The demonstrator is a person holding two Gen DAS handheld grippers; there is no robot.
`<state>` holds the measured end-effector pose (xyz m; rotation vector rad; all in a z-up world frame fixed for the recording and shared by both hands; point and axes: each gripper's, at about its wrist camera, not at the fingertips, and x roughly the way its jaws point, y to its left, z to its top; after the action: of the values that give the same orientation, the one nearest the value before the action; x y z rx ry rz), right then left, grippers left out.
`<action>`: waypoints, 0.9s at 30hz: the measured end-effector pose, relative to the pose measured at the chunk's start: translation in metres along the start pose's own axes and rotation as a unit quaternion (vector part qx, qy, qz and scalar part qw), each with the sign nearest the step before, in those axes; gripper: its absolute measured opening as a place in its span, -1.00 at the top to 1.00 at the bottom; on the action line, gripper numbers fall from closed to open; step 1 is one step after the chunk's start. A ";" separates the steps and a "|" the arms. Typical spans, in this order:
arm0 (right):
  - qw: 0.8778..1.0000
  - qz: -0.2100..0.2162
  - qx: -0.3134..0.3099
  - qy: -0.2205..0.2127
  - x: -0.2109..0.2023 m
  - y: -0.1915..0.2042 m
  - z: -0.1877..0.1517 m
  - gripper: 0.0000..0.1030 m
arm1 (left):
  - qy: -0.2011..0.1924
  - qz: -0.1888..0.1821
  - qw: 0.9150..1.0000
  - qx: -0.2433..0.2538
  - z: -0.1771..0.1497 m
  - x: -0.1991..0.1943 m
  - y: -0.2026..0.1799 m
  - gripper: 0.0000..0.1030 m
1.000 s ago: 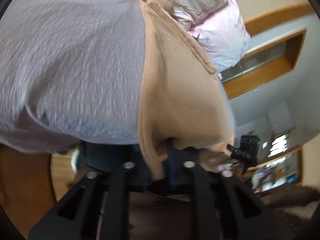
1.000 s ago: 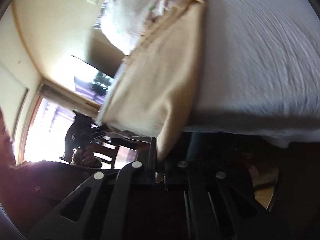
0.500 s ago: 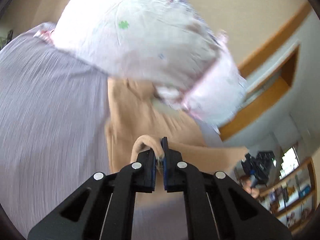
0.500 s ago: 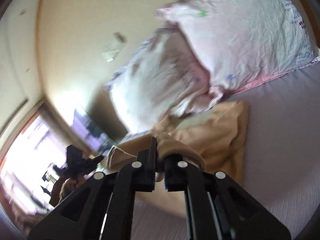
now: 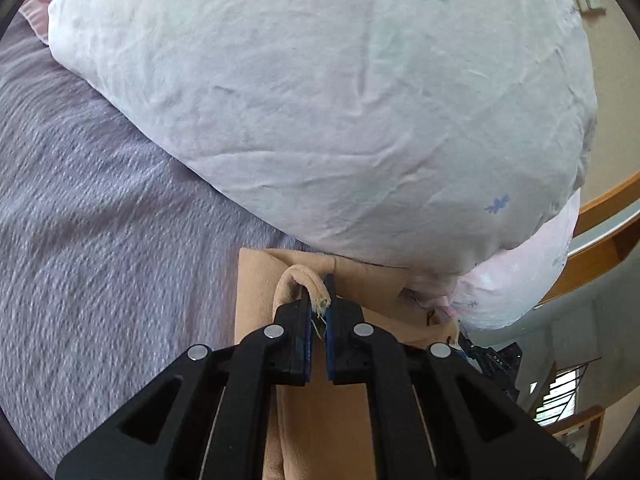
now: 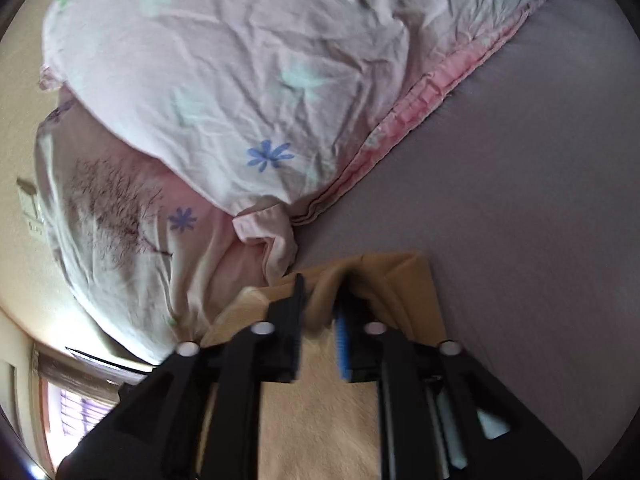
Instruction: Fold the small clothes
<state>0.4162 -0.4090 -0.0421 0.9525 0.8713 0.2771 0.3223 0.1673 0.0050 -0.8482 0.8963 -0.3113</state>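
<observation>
— Pinching a looped edge of the tan garment point(image 5: 316, 408), the left gripper point(image 5: 319, 310) is clenched on the cloth, frayed threads showing between its blue pads. Where does the rest lie?

— Flat on the grey-lilac bed sheet point(image 5: 100, 240), its far end tucked just against the floral pillow point(image 5: 320, 100).

— And the right gripper point(image 6: 319, 312)?

— Its jaws stand apart, a raised fold of the same tan cloth between them; the view is blurred, so whether either pad touches it, I cannot tell. A second pillow point(image 6: 120, 220) lies beneath the first there.
</observation>
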 end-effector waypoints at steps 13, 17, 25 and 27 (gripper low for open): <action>0.988 0.003 -0.127 -0.088 -0.099 0.034 -0.035 -0.57 | -0.019 0.031 0.998 0.052 -0.033 -0.078 -0.008 -0.50; 0.982 0.011 -0.172 -0.070 -0.109 0.045 -0.071 -0.63 | 0.042 0.031 0.997 0.054 -0.069 -0.062 -0.002 -0.31; 0.980 0.038 -0.191 -0.046 -0.102 0.068 -0.092 -0.65 | 0.047 0.055 0.997 0.007 -0.082 -0.038 0.006 0.45; 0.979 0.048 -0.191 -0.048 -0.114 0.067 -0.097 -0.65 | 0.049 0.057 0.997 -0.028 -0.080 -0.040 0.013 0.44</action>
<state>0.2804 -0.3766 0.0446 0.6430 0.6538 0.4599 0.2335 0.1568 -0.0090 -0.8347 1.0447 -0.2304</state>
